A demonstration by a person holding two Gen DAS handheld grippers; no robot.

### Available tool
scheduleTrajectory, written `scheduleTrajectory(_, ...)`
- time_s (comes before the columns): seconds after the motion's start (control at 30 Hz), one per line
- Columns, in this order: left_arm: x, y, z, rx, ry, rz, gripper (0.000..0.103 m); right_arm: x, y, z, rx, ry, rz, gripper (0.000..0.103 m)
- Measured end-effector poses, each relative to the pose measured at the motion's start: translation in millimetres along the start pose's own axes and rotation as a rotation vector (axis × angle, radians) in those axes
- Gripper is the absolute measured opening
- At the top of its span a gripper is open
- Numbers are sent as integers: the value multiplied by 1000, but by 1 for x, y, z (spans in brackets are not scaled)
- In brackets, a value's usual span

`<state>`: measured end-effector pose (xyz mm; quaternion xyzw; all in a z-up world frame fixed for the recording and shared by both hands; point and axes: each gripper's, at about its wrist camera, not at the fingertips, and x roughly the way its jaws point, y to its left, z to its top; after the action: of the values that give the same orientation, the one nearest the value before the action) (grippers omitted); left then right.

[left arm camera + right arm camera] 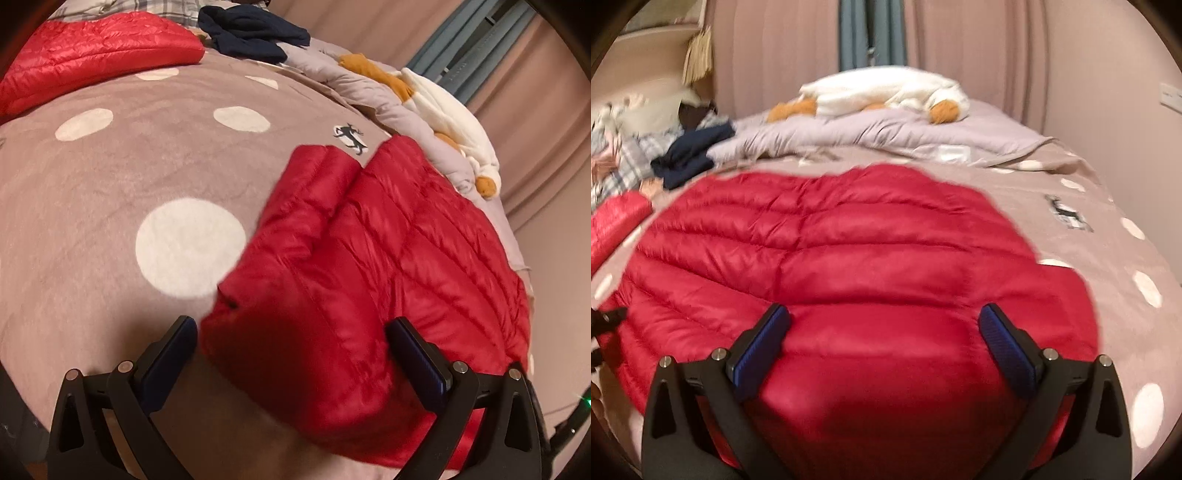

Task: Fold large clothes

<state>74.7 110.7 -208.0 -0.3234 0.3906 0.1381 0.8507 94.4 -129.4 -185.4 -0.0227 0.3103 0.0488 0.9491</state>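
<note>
A red quilted down jacket (388, 266) lies on the polka-dot bedspread (110, 206), a sleeve folded over its body. My left gripper (291, 328) is open, its jaws wide apart above the jacket's near corner, holding nothing. In the right wrist view the same jacket (849, 258) fills the middle, spread flat. My right gripper (884, 317) is open above the jacket's near edge, jaws wide, empty.
A second red down garment (92, 48) lies at the far left. A dark navy garment (251, 33) and plaid clothes (624, 158) lie beyond. A white and orange plush toy (886, 92) rests on a crumpled grey duvet (868, 136). Pink curtains (979, 48) hang behind.
</note>
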Motion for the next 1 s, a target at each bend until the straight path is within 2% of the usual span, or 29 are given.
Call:
scheduleTrajectory(0.1,2,-5,-5,5,3,-8,102,-18,-28,-2,72,-33,-46,103)
scheduleTrajectory(0.2,6,-12,-6,14,36,-80,102,-20,-68,-8,224,21,-32,103)
scheduleTrajectory(0.27,13,-15,-6,-2,70,-156,102,-14,-96,-19,375,99,45,103)
scheduleTrajectory(0.43,30,-18,3,-73,77,-279,102,-14,-133,-41,628,138,133,103)
scheduleTrajectory(0.47,32,-18,5,-89,78,-295,102,-8,-142,-51,725,178,210,103)
scheduleTrajectory(0.5,35,-18,6,-104,83,-318,102,-6,-145,-59,780,181,275,103)
scheduleTrajectory(0.57,41,-20,10,-112,98,-336,102,-12,-140,-63,791,146,308,103)
scheduleTrajectory(0.67,42,-27,8,-108,73,-312,102,-6,-120,-62,762,170,401,103)
scheduleTrajectory(0.73,41,-31,4,-106,42,-276,98,-3,-108,-59,724,163,376,103)
scheduleTrajectory(0.77,39,-33,2,-101,22,-240,90,-2,-104,-59,725,145,370,103)
scheduleTrajectory(0.8,35,-36,0,-87,-11,-191,83,0,-104,-59,731,135,370,94)
scheduleTrajectory(0.83,33,-38,-2,-71,-34,-160,80,0,-103,-59,743,133,367,82)
scheduleTrajectory(0.87,31,-42,-3,-51,-53,-130,75,5,-104,-60,770,148,394,60)
scheduleTrajectory(0.9,28,-46,-4,-24,-72,-103,69,14,-111,-59,808,172,440,50)
scheduleTrajectory(0.93,24,-51,-5,13,-100,-76,66,18,-113,-63,846,191,473,46)
scheduleTrajectory(1.0,14,-60,-6,81,-163,-21,50,19,-110,-61,833,200,454,43)
